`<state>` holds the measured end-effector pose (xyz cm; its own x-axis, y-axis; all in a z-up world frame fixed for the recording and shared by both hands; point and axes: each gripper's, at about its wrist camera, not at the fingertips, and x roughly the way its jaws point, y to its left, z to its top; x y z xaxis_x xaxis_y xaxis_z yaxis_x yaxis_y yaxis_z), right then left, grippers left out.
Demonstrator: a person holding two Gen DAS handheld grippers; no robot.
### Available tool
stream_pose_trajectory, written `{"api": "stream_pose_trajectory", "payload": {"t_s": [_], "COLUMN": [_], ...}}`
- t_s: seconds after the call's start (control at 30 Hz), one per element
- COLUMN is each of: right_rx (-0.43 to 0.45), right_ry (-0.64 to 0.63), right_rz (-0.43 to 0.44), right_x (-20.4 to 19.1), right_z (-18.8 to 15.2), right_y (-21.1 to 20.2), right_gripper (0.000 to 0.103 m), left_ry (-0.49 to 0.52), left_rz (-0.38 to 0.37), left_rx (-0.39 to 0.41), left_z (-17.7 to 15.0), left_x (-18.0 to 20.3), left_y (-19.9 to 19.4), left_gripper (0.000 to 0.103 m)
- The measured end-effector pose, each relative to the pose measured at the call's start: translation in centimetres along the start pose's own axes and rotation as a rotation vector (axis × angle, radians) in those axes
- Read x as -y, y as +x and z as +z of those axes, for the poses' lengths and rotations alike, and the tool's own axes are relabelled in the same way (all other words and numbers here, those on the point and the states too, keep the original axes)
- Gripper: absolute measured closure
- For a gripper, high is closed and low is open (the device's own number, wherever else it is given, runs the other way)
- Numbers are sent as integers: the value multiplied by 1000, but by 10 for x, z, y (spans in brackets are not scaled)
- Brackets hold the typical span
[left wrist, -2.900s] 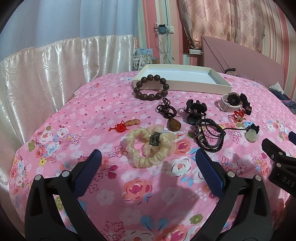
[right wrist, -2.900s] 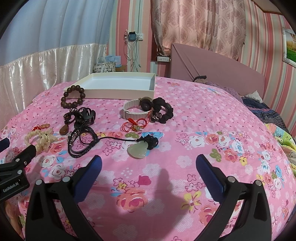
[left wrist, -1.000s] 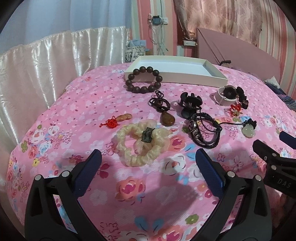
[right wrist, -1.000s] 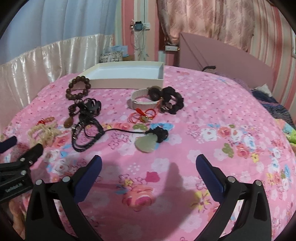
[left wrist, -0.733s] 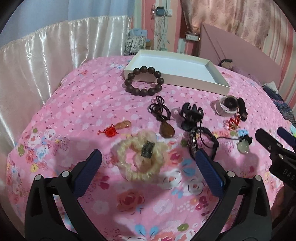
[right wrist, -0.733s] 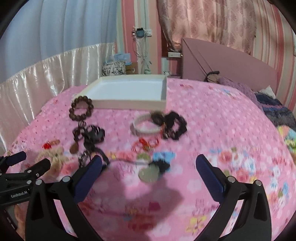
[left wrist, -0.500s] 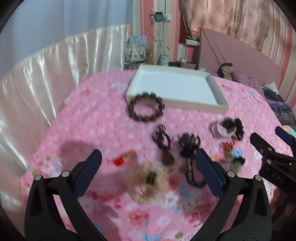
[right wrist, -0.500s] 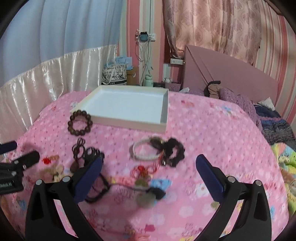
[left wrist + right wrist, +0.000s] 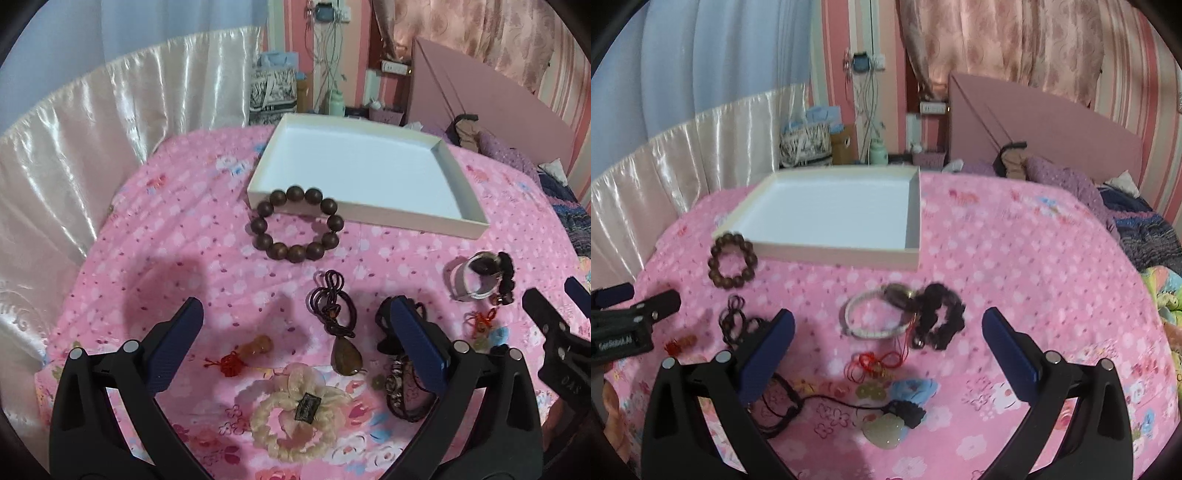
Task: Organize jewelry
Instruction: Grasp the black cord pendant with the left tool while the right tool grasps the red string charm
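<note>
A pink floral bedspread (image 9: 177, 229) is carrying a scatter of jewelry in front of a shallow white tray (image 9: 365, 221), which is sitting toward the far side with nothing inside it. A bracelet of large dark brown wooden beads (image 9: 296, 223) is lying in a round loop, its far beads touching the tray's near wall. Nearer the cameras, a brown teardrop pendant (image 9: 346, 356) is resting on a dark knotted cord, and to its left a small amber-coloured charm with a red tassel knot (image 9: 242, 355) is lying apart from it. A cream beaded bracelet (image 9: 295, 413), coiled in several strands and carrying a dark rectangular charm, is sitting closest to the left gripper (image 9: 295, 343), whose blue-padded fingers are spread wide above the bedspread and holding nothing. To the right, a black claw clip and a dark braided cord bracelet (image 9: 404, 391) are showing partly behind that gripper's right finger. In the right wrist view, a white bangle (image 9: 875, 319) is lying just beside a black ruffled scrunchie (image 9: 940, 321), with a dark round piece between them that is too blurred to identify. Below them a red knotted cord with a pale coin-like charm (image 9: 875, 373) is lying near a pale green jade pendant (image 9: 884, 432) on a black cord. The right gripper (image 9: 888, 350) is hovering over this group with its fingers parted wide, gripping nothing.
</note>
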<state>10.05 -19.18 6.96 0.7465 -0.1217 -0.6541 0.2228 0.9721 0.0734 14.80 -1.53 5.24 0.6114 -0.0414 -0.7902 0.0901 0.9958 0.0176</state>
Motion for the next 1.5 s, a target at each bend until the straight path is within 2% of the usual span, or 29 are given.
{"api": "stream_pose_trajectory", "payload": {"t_s": [0.43,0.7,0.87,0.93,1.0,1.07,1.17,1.23,1.37,1.43,1.5], "right_rx": [-62,-112,-138,-151,-171,-185,-196,-203,-216,-215,-216], "right_ry": [-27,-26,-28,-30,-35,-41,-46,-49,-47,-42,-34], "right_rz": [0,14,12,14,25,26,32,35,45,52,68], "right_x": [-2,2,2,1,-1,-3,-5,-6,-7,-7,-6], "right_z": [-21,-26,-29,-30,-32,-34,-36,-37,-38,-38,-39], "right_y": [35,48,56,59,63,66,68,69,71,70,70], "right_gripper": [2,2,3,7,21,23,33,44,52,62,65], "left_ry": [-14,3,33,46,49,45,30,21,34,32,23], "left_rz": [0,18,-2,-5,-3,-1,-24,-46,-49,-64,-71], "left_rx": [-107,-124,-149,-147,-148,-160,-178,-179,-174,-178,-175], "left_z": [-12,-16,-19,-19,-19,-19,-18,-17,-14,-12,-11], "left_x": [-5,-9,-4,-2,-1,-1,-2,-2,0,-1,0], "left_y": [54,66,72,73,76,82,89,90,95,98,98], "left_gripper": [3,3,3,3,3,5,7,11,12,16,19]}}
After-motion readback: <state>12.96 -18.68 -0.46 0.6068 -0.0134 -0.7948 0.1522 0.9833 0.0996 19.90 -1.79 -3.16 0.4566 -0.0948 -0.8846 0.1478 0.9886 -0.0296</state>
